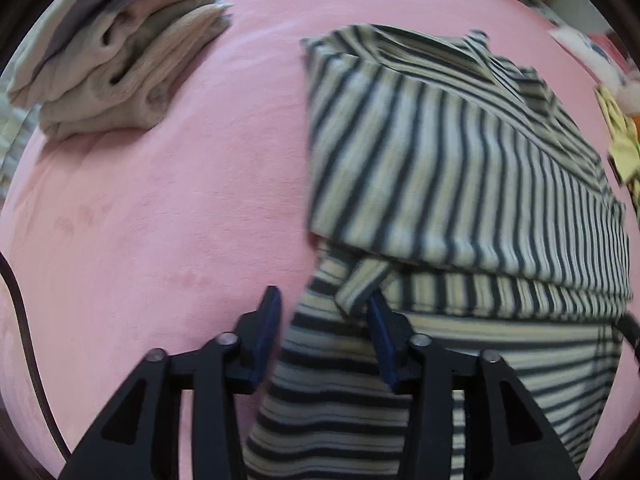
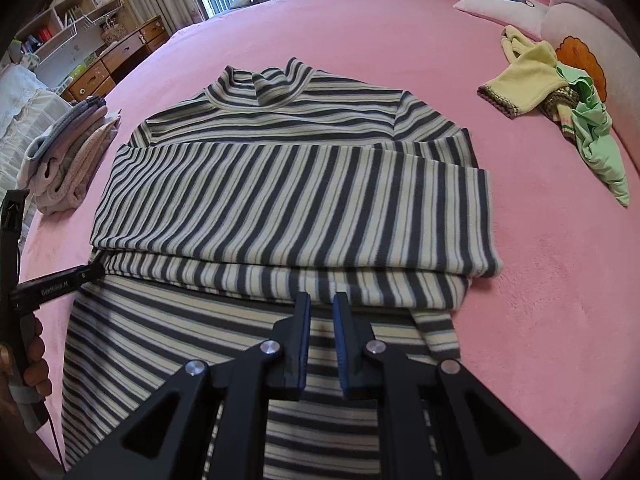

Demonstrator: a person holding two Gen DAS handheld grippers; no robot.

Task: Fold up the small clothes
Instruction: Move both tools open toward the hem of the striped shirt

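A grey-and-cream striped high-neck shirt point(image 2: 296, 200) lies flat on the pink bed cover point(image 2: 540, 280), collar at the far end, with a sleeve folded across the chest. In the left wrist view the shirt point(image 1: 460, 168) fills the right half. My left gripper point(image 1: 323, 308) hangs open over the shirt's left edge; cloth lies under the gap but the pads do not press on it. My right gripper point(image 2: 322, 304) is over the shirt's lower middle, its jaws shut to a narrow slit with nothing between them. A hand point(image 2: 28, 352) at the far left holds the left gripper's handle.
A folded stack of grey and beige clothes point(image 1: 120, 48) sits left of the shirt point(image 2: 68, 160). Yellow knit pieces point(image 2: 524, 80) and a crumpled green garment point(image 2: 596, 144) lie at the right, near pillows point(image 2: 500, 4). A dark cable point(image 1: 24, 320) trails at the left. Wooden drawers point(image 2: 112, 60) stand beyond the bed.
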